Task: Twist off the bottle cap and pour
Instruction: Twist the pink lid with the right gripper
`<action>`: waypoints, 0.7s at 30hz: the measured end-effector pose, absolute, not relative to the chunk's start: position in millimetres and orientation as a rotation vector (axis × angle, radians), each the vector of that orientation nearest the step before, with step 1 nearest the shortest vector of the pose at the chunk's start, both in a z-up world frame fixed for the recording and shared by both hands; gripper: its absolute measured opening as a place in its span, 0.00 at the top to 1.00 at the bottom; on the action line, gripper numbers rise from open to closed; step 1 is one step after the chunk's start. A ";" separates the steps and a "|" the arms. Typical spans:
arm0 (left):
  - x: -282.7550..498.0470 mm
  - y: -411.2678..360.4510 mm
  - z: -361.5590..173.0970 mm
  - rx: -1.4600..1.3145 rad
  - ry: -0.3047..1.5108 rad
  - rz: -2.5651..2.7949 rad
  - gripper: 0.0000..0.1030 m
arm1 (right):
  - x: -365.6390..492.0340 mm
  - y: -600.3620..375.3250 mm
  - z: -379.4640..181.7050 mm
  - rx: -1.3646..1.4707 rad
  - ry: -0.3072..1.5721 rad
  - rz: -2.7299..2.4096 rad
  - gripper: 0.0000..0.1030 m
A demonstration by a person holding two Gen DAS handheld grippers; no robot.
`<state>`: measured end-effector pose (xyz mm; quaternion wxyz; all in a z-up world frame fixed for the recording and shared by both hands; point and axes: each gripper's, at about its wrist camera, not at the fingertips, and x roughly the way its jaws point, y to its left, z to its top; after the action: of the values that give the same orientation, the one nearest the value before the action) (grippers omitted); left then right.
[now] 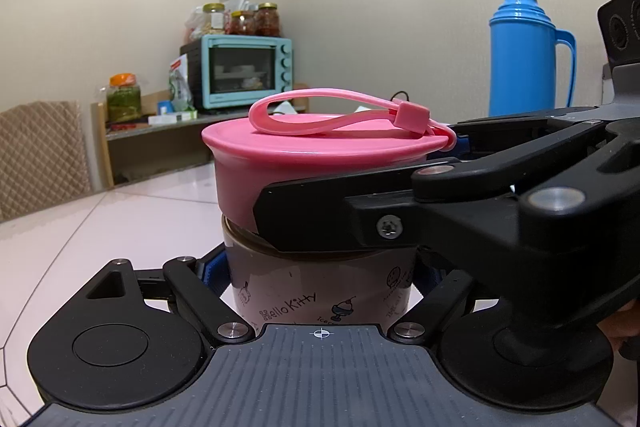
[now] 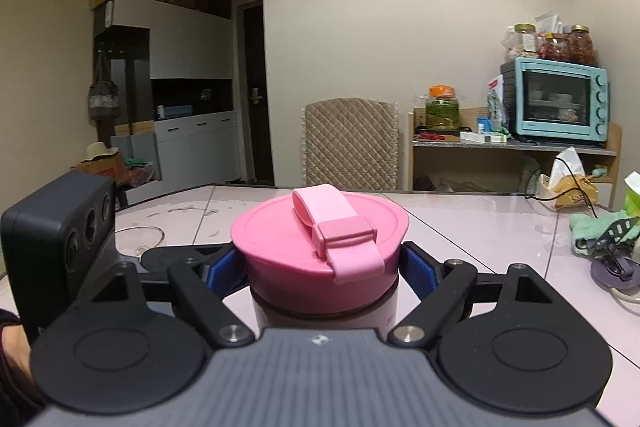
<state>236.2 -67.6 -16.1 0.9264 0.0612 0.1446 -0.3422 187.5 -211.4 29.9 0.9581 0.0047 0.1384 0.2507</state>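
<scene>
A pale pink Hello Kitty bottle stands upright on the table, topped by a pink screw cap with a pink strap loop. My left gripper is shut on the bottle's body below the cap. My right gripper is shut on the pink cap, its blue pads pressed on both sides; its black finger crosses the cap's front in the left wrist view. The bottle body is mostly hidden in the right wrist view.
A glass bowl sits on the pale table to the left. A green cloth, a purple lid and a cable lie at right. A blue thermos stands behind. A quilted chair and a shelf with a teal oven lie beyond.
</scene>
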 end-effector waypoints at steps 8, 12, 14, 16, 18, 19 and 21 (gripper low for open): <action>236.3 -67.5 -16.1 0.125 0.297 -0.702 0.13 | 193.3 -220.2 31.2 -0.037 0.275 0.595 0.18; 236.4 -67.4 -16.2 0.126 0.297 -0.702 0.13 | 195.8 -224.3 30.5 -0.038 0.273 0.634 0.18; 236.6 -67.3 -16.2 0.126 0.297 -0.702 0.13 | 196.7 -225.4 30.4 -0.040 0.271 0.646 0.18; 236.8 -67.2 -16.2 0.126 0.297 -0.702 0.13 | 197.9 -226.7 30.4 -0.040 0.270 0.661 0.18; 236.9 -67.2 -16.2 0.126 0.297 -0.702 0.13 | 199.8 -228.7 30.2 -0.039 0.268 0.681 0.18; 236.9 -67.2 -16.2 0.126 0.297 -0.702 0.13 | 200.8 -229.7 30.1 -0.038 0.268 0.691 0.18; 237.2 -67.0 -16.2 0.126 0.297 -0.702 0.13 | 202.8 -231.7 29.9 -0.037 0.266 0.711 0.18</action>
<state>237.2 -67.0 -16.2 0.9264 0.0613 0.1447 -0.3422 202.8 -231.7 29.9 0.9287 -0.0180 0.1297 0.3469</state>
